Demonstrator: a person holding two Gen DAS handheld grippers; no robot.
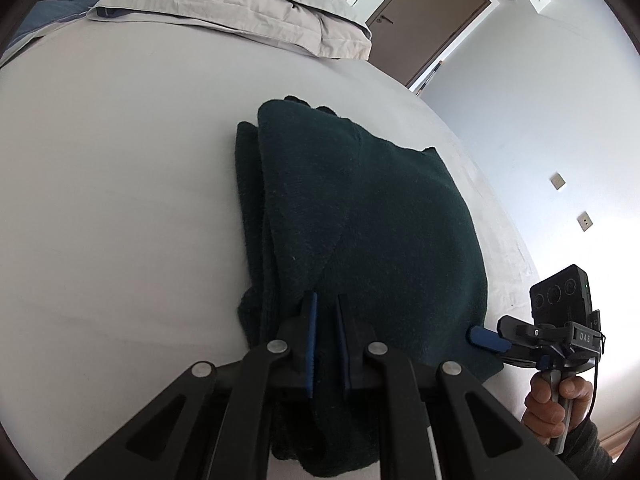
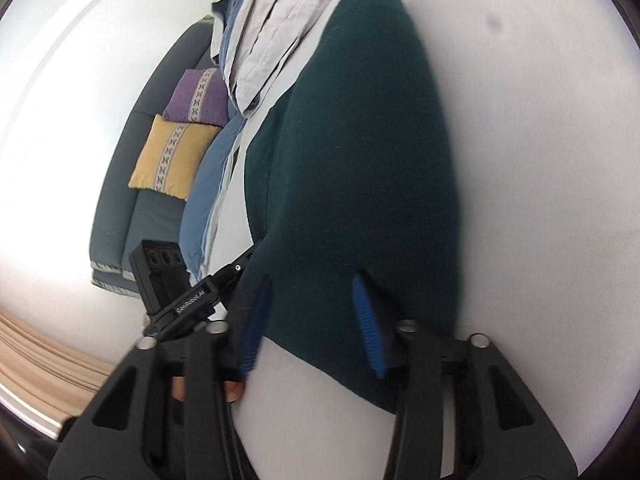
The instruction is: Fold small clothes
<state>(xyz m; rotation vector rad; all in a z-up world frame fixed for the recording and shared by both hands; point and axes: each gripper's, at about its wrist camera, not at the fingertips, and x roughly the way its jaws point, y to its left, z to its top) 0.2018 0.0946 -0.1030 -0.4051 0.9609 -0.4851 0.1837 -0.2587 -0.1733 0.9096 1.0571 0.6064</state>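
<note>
A dark green fleece garment (image 1: 360, 216) lies folded in layers on the white bed sheet (image 1: 120, 180). My left gripper (image 1: 326, 340) is shut on the garment's near edge, cloth pinched between its blue pads. My right gripper (image 2: 316, 320) is open, its fingers spread wide around the garment's (image 2: 352, 160) near corner, one blue pad under the cloth edge. In the left wrist view the right gripper (image 1: 486, 338) sits at the garment's right corner, held by a hand. In the right wrist view the left gripper's body (image 2: 176, 288) shows at the left.
Stacked grey and blue pillows (image 1: 240, 4) lie at the bed's far end. A brown door (image 1: 428, 16) and a white wall stand beyond. A grey sofa (image 2: 132, 184) with a purple cushion (image 2: 196, 98) and a yellow cushion (image 2: 172, 156) stands beside the bed.
</note>
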